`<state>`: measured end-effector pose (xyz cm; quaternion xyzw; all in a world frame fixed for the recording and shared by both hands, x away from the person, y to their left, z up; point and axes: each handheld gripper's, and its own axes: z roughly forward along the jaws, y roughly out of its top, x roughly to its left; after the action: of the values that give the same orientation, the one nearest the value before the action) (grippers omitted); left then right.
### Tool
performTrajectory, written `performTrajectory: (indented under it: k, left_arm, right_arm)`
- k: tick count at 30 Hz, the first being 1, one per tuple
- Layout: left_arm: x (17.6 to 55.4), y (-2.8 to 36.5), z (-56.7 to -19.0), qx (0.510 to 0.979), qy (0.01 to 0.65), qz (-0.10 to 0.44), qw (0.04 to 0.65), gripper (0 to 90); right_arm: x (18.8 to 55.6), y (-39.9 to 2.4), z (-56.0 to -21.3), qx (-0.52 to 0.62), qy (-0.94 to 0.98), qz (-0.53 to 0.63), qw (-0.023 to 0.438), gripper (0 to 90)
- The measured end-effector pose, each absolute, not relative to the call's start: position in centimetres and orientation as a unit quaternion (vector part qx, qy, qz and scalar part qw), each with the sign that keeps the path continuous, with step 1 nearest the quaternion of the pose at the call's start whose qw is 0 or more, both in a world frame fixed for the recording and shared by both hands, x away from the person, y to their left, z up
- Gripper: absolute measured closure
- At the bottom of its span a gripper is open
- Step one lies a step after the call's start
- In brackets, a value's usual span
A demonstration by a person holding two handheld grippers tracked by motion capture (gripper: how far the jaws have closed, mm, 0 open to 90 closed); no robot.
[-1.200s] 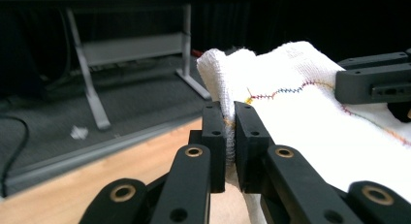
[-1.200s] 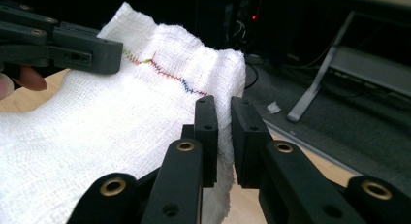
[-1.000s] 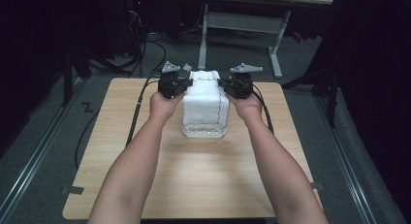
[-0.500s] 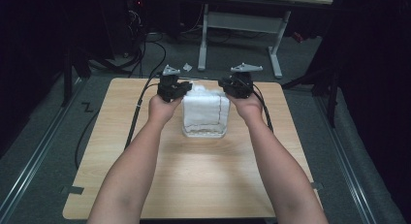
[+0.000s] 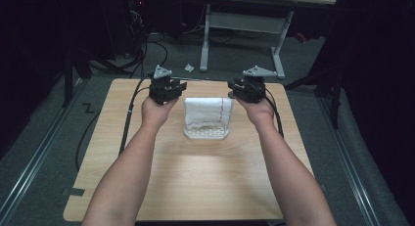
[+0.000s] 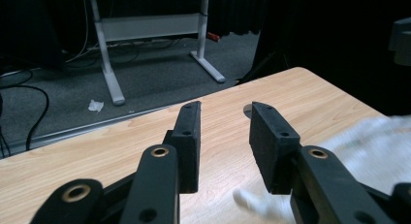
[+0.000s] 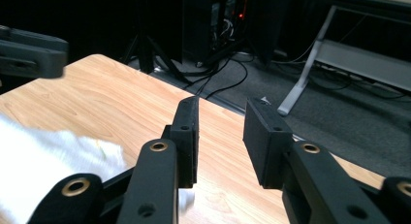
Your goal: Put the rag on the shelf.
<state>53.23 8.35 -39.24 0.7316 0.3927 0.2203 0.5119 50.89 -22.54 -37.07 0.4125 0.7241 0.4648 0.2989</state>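
white towel (image 5: 207, 113) between open left gripper (image 5: 169, 88), right gripper (image 5: 244, 89)

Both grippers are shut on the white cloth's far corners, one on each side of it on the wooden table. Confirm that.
Not quite. The left gripper and the right gripper do flank the white cloth on the wooden table, but both are open and hold nothing. Each gripper view shows bare table in the gap between the jaws.

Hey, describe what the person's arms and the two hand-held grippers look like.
Both forearms are bare, with no sleeves or gloves in sight. The left hand-held gripper and right hand-held gripper are black, each topped by a grey three-cornered plate, with a black cable trailing back. In the gripper views, the jaws are flat black rectangular blocks on black arms with brass-coloured rivets.
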Motion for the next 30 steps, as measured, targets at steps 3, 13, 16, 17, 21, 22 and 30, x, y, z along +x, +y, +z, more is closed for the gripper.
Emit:
performTrajectory:
  k: [3,13,16,17,21,22,30]
  left_arm:
    - [52.2,8.9,-39.1,0.731,0.383,0.237,0.512,63.1]
    - [48.7,11.7,-40.4,0.724,0.394,0.249,0.509,60.9]
    - [47.0,12.4,-41.4,0.726,0.389,0.253,0.508,59.1]
    - [45.8,12.9,-42.2,0.727,0.389,0.248,0.509,58.5]
    - [44.0,13.6,-43.6,0.728,0.389,0.243,0.509,57.1]
    - [43.4,13.8,-44.2,0.729,0.390,0.239,0.509,56.7]
    - [38.4,15.7,-49.2,0.765,0.394,0.207,0.466,52.0]
  right_arm:
    - [49.6,-23.5,-37.3,0.415,0.718,0.467,0.306,64.5]
    - [46.2,-25.8,-39.0,0.420,0.714,0.460,0.319,57.6]
    - [44.9,-26.4,-39.8,0.421,0.717,0.454,0.321,56.6]
    - [44.4,-26.5,-40.1,0.420,0.715,0.455,0.324,56.4]
    - [43.1,-26.8,-41.1,0.415,0.722,0.447,0.327,55.7]
    - [42.7,-26.8,-41.4,0.416,0.726,0.442,0.324,55.7]
    - [39.0,-26.6,-45.5,0.424,0.735,0.423,0.319,48.4]
